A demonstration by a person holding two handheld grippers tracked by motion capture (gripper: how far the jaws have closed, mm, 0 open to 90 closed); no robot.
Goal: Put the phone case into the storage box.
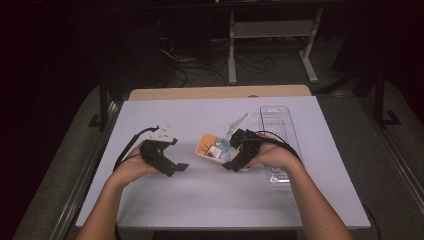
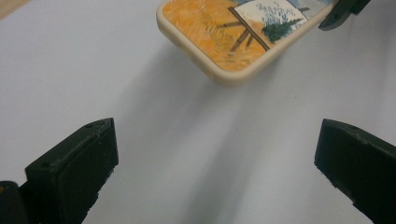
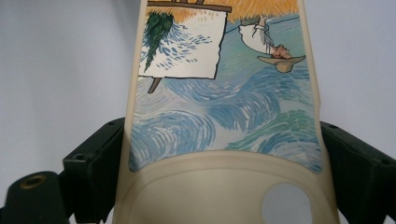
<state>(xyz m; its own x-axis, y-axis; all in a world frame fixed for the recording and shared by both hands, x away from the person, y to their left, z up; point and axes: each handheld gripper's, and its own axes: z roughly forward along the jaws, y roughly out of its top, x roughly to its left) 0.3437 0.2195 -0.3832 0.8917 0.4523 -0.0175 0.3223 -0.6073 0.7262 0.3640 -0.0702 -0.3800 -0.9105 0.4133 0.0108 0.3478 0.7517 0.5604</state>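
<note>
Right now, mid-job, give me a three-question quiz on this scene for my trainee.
1. True or false: the left hand-held gripper is clamped on the phone case.
2. Which hand-held gripper holds the phone case? A) left B) right C) both
3. Fill in: the clear plastic tray lies on the table beside the person's ____ hand.

Key
1. False. In the left gripper view its jaws stand wide apart, with the case ahead of them.
2. B. The right hand-held gripper has a jaw against each long edge of the case.
3. right

white table, clear plastic tray at right, cables on floor behind.
</note>
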